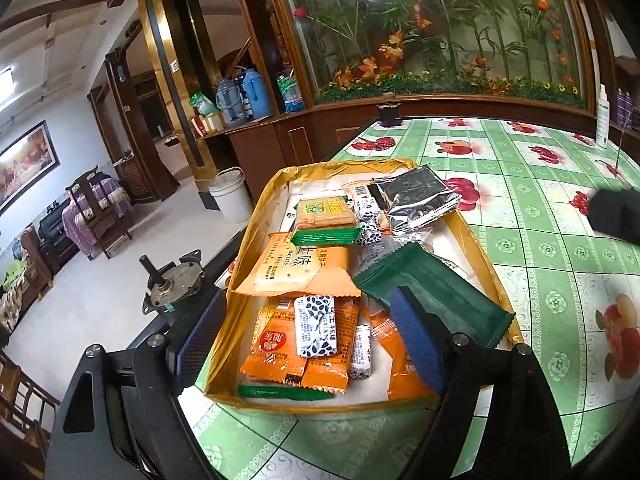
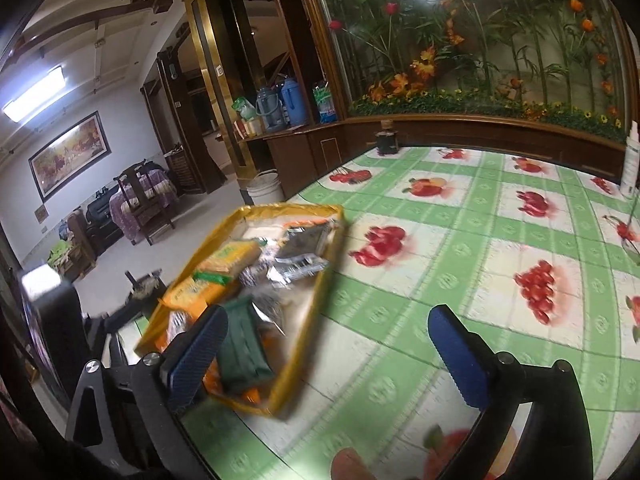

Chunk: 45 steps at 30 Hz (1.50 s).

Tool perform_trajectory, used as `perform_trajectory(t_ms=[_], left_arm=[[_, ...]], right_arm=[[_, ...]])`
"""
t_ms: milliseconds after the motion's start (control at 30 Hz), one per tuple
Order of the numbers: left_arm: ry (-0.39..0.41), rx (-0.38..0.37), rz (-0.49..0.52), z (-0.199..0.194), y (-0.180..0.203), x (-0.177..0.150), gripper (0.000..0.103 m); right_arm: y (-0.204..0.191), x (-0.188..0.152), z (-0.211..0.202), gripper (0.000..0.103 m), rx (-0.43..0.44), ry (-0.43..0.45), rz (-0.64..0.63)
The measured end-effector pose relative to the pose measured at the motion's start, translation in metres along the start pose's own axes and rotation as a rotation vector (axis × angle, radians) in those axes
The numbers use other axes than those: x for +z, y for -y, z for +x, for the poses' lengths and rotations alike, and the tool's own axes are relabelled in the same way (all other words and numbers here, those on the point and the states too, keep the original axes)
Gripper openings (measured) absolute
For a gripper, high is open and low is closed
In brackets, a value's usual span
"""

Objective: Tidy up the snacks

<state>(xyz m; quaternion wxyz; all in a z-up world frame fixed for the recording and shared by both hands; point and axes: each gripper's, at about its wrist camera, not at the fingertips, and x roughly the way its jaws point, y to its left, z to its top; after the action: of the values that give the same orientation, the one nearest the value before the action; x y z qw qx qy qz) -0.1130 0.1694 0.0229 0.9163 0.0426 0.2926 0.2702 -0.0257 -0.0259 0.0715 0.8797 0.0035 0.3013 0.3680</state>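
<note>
Fingers on both grippers stand apart and hold nothing. The left gripper hangs over the near end of the yellow tray, its blue pads straddling the packets there without pressing any of them. The right gripper is off to the tray's right, over bare tablecloth, with its left pad close by the tray's near corner and its right pad well out over the cloth.

The tray sits at the table's left edge, close to the drop to the floor. It is piled with snacks: an orange biscuit pack across the middle, a green-trimmed cracker pack beyond it, a silver pouch at the far right corner, a dark green packet lying askew over the right rim, and smaller orange sachets and a white-and-blue sweet at the near end.

The green packet is the weak spot: part of it hangs over the rim, so a nudge from either gripper could slide it out onto the cloth. The heap is loose and overlapping, so closing on one packet may catch a neighbour or drag the slick wrappers about. A sideways shove could also push the light tray toward the table's left edge. The right wrist view is blurred, so how close that gripper is to the tray is hard to judge.
</note>
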Motion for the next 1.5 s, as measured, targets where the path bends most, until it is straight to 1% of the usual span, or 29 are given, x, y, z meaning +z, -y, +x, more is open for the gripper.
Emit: perform_trajectory(t_ms=[100,233,300,367,433,467,567,667,700,733,833,900,1100,1233,1500], left_arm=[[-0.005,-0.015,-0.023,-0.005,-0.004,0.000,0.085],[0.016,-0.042,-0.064,-0.016,-0.013,-0.001,0.085],[0.026,-0.040,-0.068,-0.021,-0.016,-0.003,0.093],[0.040,-0.034,-0.071,-0.026,-0.019,-0.005,0.096],[0.046,-0.032,-0.065,-0.031,-0.021,-0.009,0.102],[0.046,-0.028,-0.058,-0.033,-0.020,-0.010,0.103],[0.071,-0.004,-0.033,-0.045,-0.019,-0.017,0.103],[0.040,0.043,0.003,-0.050,-0.015,-0.019,0.103],[0.029,0.039,0.011,-0.050,-0.015,-0.020,0.103],[0.022,0.014,0.015,-0.052,-0.014,-0.021,0.103],[0.035,-0.039,-0.014,-0.055,-0.017,-0.024,0.103],[0.033,-0.050,-0.004,-0.055,-0.017,-0.025,0.103],[0.009,-0.009,-0.042,-0.048,-0.022,-0.025,0.103],[-0.016,0.001,-0.052,-0.042,-0.025,-0.029,0.103],[-0.027,0.013,-0.053,-0.040,-0.028,-0.034,0.103]], right_arm=[[0.007,-0.010,-0.006,0.101,0.025,-0.011,0.015],[0.007,-0.023,-0.014,0.101,0.057,-0.019,0.020],[0.004,-0.028,-0.014,0.101,0.066,-0.028,0.008],[0.002,-0.033,-0.014,0.101,0.075,-0.043,0.003],[0.000,-0.038,-0.014,0.101,0.087,-0.058,-0.003],[-0.001,-0.040,-0.015,0.101,0.090,-0.060,-0.007],[-0.003,-0.045,-0.018,0.101,0.103,-0.062,-0.020],[-0.006,-0.049,-0.020,0.101,0.110,-0.064,-0.029],[-0.006,-0.049,-0.020,0.101,0.112,-0.066,-0.029],[-0.006,-0.049,-0.019,0.101,0.115,-0.069,-0.028],[-0.007,-0.050,-0.018,0.101,0.118,-0.069,-0.033],[-0.007,-0.050,-0.019,0.101,0.119,-0.067,-0.036],[-0.012,-0.051,-0.017,0.101,0.106,-0.067,-0.070],[-0.013,-0.053,-0.015,0.101,0.107,-0.077,-0.074],[-0.013,-0.053,-0.013,0.101,0.103,-0.083,-0.073]])
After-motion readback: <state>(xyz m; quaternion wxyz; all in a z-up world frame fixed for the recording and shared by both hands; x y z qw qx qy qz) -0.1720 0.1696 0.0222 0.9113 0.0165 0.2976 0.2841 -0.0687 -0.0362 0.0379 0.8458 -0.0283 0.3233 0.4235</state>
